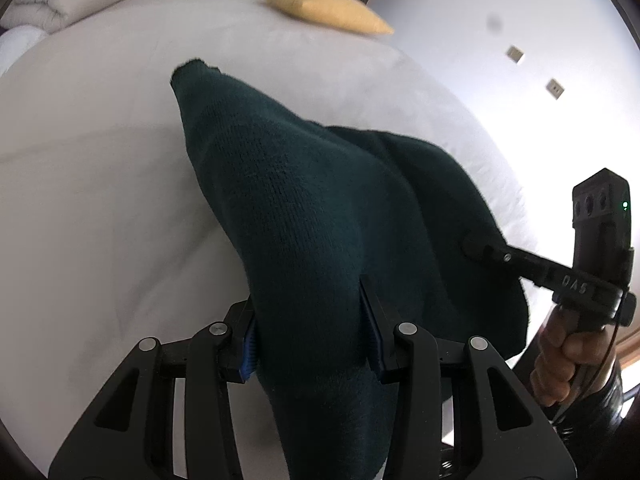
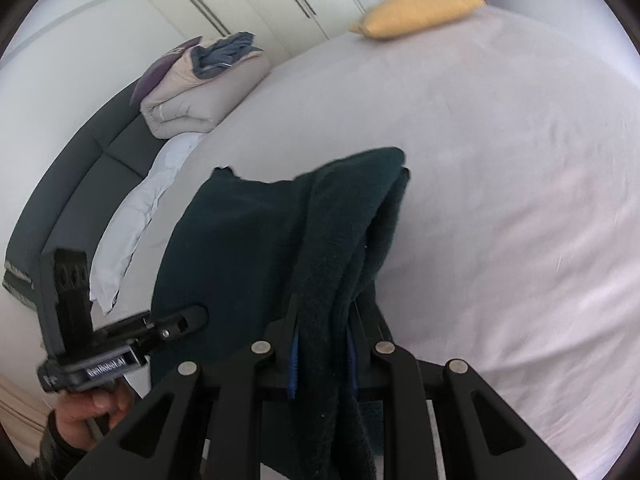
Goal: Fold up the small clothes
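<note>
Left gripper (image 1: 310,332): clamped on thick fold of dark green knit garment (image 1: 296,200) | right gripper (image 2: 322,350): pinching bunched edge of same garment, jaws narrow | garment: hanging between both, lifted above near part of white bed sheet (image 2: 500,200) | far: yellow pillow (image 2: 416,12), folded duvet (image 2: 192,96) far left

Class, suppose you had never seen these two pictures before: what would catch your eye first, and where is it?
First, the dark green knitted garment, lifted over the pale bed sheet and filling the middle of both views. It is clamped in the left gripper and the right gripper, each held in a hand. Next, the yellow pillow at the bed's far edge.
</note>
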### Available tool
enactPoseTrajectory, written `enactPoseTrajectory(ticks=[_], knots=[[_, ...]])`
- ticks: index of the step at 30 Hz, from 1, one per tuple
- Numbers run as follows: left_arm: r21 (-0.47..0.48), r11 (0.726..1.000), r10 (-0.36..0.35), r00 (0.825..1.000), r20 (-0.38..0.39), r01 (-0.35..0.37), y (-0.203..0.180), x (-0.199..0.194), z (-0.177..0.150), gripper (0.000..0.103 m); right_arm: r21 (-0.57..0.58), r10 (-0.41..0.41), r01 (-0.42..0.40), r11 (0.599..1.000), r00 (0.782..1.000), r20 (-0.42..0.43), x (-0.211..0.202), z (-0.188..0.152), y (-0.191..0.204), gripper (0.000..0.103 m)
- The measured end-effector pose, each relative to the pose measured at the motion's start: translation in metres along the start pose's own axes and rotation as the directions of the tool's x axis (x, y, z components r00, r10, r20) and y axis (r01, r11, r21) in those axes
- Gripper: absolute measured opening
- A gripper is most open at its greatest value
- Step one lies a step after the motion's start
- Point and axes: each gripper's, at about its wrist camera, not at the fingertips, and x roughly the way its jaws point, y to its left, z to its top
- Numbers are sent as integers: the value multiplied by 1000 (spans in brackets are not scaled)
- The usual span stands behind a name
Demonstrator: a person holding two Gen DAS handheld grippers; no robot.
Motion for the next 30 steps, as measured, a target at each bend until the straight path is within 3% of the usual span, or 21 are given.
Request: enactPoseTrajectory(ticks=[5,9,13,17,20,22,24,26,30], knots=[[-66,998,-20,1000,-2,19,23,15,-12,52,82,6,-2,997,999,-45,26,-22,-30,22],[-82,996,-17,1000,12,18,24,16,-19,60,103,13,-12,995,1000,-15,25,-36,-43,35],[-111,993,-24,999,33,28,24,11,-20,60,142,20,-19,990,1000,-5,18,-37,-51,46],[-95,995,39,995,91,-30,19,-3,-19,60,163,-49,40,986,998,50,-6,-36,-52,54],[-66,990,136,969,207,-125,4,-41,-30,60,192,-166,144,971,981,102,-33,-35,-47,53],[-51,989,146,947,285,-137,-6,-64,-32,62,174,-109,82,981,983,149,-47,-28,-33,53],[-30,988,151,939,308,-149,-17,-73,-30,74,142,4,-29,989,985,173,-54,-22,-17,53],[-18,988,152,943,296,-153,-21,-73,-34,74,102,128,-144,984,979,157,-47,-19,-1,53],[-21,988,153,966,209,-152,-37,-26,-19,74,134,140,-147,980,988,57,-7,-24,-9,53]])
